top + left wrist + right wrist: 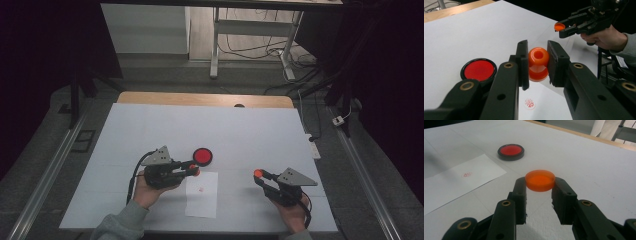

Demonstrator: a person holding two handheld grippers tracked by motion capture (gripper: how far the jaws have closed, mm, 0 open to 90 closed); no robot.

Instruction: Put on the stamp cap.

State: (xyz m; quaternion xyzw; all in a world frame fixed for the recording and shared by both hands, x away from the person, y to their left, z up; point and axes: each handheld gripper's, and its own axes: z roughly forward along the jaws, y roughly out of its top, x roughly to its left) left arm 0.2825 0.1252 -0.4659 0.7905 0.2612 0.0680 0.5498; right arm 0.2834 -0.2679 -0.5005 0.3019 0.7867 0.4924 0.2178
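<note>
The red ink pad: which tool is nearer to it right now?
Left. The left tool, holding the orange stamp, sits just beside the red ink pad; the right tool, holding an orange cap, is farther off across the paper.

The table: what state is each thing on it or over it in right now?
Orange stamp: uncapped, clamped in the left hand-held gripper.
Orange cap: off the stamp, pinched by the right hand-held gripper.
Red ink pad: open, on the table.
Paper sheet: flat, bearing one red stamp mark.
</note>
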